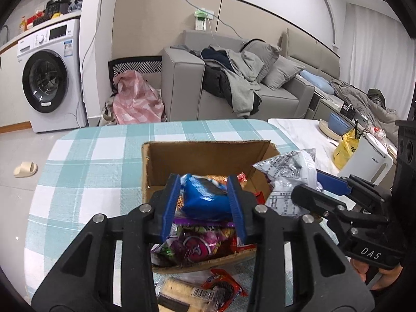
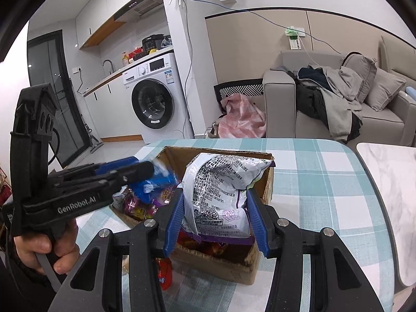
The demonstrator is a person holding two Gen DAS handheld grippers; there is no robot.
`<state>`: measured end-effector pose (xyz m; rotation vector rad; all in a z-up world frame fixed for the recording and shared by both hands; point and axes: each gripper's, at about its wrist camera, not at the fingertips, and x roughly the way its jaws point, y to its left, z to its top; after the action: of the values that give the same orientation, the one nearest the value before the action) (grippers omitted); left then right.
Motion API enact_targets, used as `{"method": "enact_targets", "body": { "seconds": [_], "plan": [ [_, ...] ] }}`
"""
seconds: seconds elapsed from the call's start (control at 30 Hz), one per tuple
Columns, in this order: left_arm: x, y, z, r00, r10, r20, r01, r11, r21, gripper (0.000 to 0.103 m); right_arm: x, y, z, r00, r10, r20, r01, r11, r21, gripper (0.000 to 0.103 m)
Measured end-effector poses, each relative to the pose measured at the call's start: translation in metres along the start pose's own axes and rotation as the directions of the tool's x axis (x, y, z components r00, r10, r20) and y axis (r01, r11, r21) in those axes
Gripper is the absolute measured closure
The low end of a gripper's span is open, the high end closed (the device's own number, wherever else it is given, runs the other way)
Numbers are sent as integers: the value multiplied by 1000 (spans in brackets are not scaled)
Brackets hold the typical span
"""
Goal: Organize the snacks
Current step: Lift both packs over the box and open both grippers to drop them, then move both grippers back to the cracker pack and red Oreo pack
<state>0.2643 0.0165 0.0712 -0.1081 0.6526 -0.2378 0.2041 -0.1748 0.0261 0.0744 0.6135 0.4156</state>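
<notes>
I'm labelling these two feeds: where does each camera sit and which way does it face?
Left wrist: on the left tool, facing the cardboard box and sofa; it grips a blue snack pack; right tool at right.
Right wrist: on the right tool, gripping a white chip bag; left tool and hand at left.
Shared: box, washing machine.

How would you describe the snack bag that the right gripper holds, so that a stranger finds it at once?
Start at the round table with the teal-and-white checked cloth, then find the open brown cardboard box on it. Over the box, the right gripper clamps a puffy silver-white foil bag with dense black print and a purple bottom edge. The left gripper holds a blue packet instead.
</notes>
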Motion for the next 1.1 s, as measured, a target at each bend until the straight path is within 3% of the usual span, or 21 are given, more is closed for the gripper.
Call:
{"method": "enact_targets", "body": {
  "seconds": [0.23, 0.4, 0.47, 0.53, 0.6, 0.77, 0.8, 0.83, 1.1],
  "plan": [
    [13, 0, -1, 1000, -5, -13, 5, 1000, 16, 70, 17, -4, 3, 1000, 5, -22, -5, 1000, 4, 54],
    [3, 3, -4, 1000, -5, -5, 5, 1000, 9, 70, 8, -4, 4, 1000, -1, 12, 0, 1000, 4, 49],
    [-5, 6, -7, 1000, -1, -5, 1, 1000, 4, 64, 1, -3, 4, 1000, -5, 17, 5, 1000, -2, 44],
    [-13, 7, -10, 1000, -6, -12, 6, 1000, -7, 40, -6, -4, 2, 1000, 6, 18, -6, 1000, -2, 29],
    [-24, 9, -16, 1000, 2, -8, -2, 1000, -20, 23, -16, -3, 0, 1000, 11, 20, -11, 1000, -6, 23],
    [-53, 10, -31, 1000, 26, -4, -26, 999, -19, 14, -40, -2, -11, 1000, 15, 25, -15, 1000, 4, 8],
    [-58, 10, -34, 999, 34, -2, -34, 999, -20, 9, -43, -2, -13, 1000, 4, 21, -4, 1000, 7, 0],
    [-64, 10, -38, 999, 42, 4, -42, 999, -20, 1, -46, -1, -16, 1000, -3, 19, 3, 1000, 11, 0],
    [-105, 8, -66, 998, 64, 29, -63, 998, -18, 1, -56, 2, -39, 1000, 10, -22, -9, 1000, 16, 0]
  ]
}}
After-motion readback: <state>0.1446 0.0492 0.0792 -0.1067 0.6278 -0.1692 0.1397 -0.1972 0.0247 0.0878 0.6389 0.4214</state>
